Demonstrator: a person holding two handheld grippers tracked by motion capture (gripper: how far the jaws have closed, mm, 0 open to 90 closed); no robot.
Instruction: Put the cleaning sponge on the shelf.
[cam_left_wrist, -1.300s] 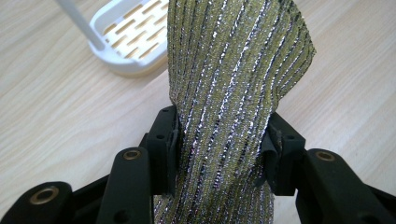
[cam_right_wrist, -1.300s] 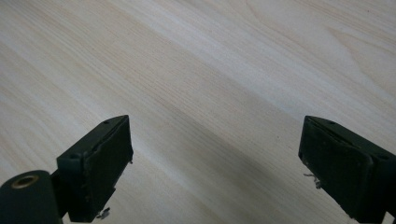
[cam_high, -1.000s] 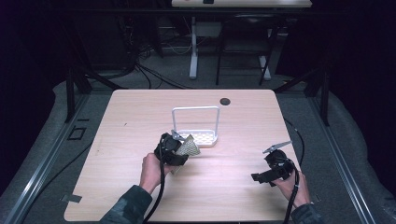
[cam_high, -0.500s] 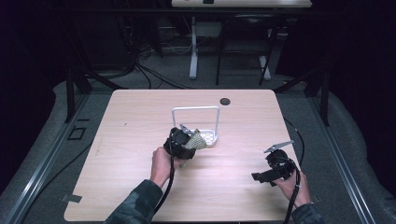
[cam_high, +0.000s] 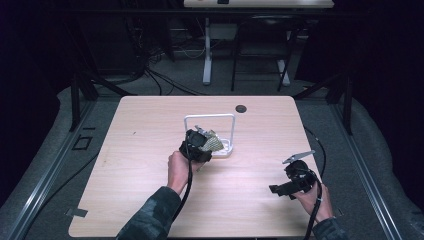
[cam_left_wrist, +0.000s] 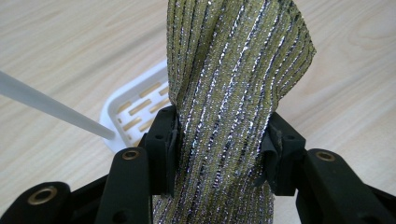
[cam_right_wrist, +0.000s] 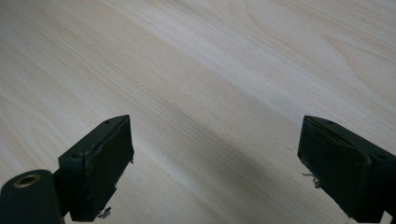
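My left gripper (cam_high: 202, 145) is shut on a glittery gold-and-silver striped scouring sponge (cam_left_wrist: 233, 93), which stands up between its jaws. In the high view the sponge (cam_high: 214, 143) hangs just over the near left part of a small white slotted rack (cam_high: 227, 147) with a tall white wire frame (cam_high: 210, 118). In the left gripper view the rack's tray (cam_left_wrist: 135, 105) lies just beyond the sponge, and one white bar (cam_left_wrist: 51, 107) crosses at the left. My right gripper (cam_right_wrist: 215, 172) is open over bare wood, with nothing between its jaws; it sits at the table's near right (cam_high: 290, 187).
A light wooden table (cam_high: 150, 120) carries everything. A small dark round grommet (cam_high: 241, 108) sits near its far edge. Dark floor, cables and desk legs lie beyond the table.
My left gripper has carried the sponge to the right and a little away from the person, up to the white rack. The right gripper has stayed put.
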